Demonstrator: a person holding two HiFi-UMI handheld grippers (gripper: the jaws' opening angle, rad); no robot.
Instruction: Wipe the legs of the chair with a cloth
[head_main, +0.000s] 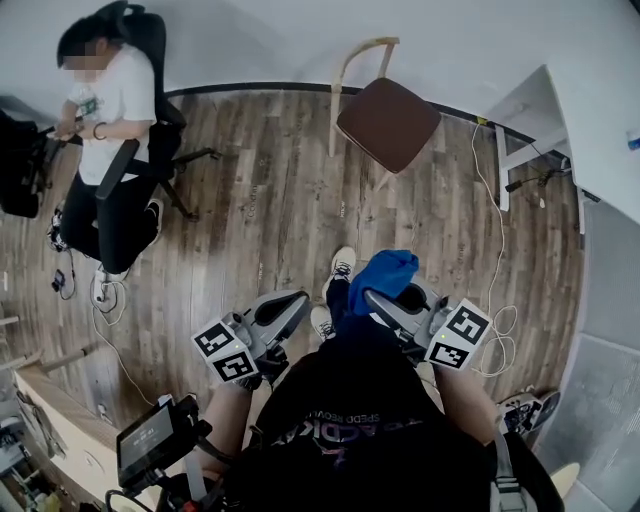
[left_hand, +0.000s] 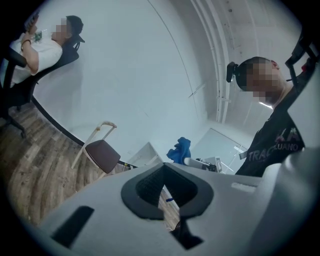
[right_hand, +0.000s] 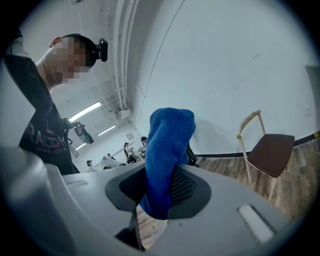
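Clamping the blue cloth between their dark pads, my right tongs have it firmly. It stands up out of the jaws and folds over at its top. My left tongs carry nothing, and their jaws are drawn in to a thin slit through which a sliver of floor shows.

In the head view I see both tongs held low and close to the body, the left at the picture's left and the right with the cloth bunched over its tip. My light shoes show just beyond them on the wood planks.

The chair stands upright, well apart from both tongs, out ahead by the white wall. It has a brown seat and a pale wooden frame. Its legs rest on the floor, and the cloth is nowhere near them.

Off to the left a person in a white top sits in a black office chair. At the right edge I see a white worktop, and a thin cable trails across the floor beside it.
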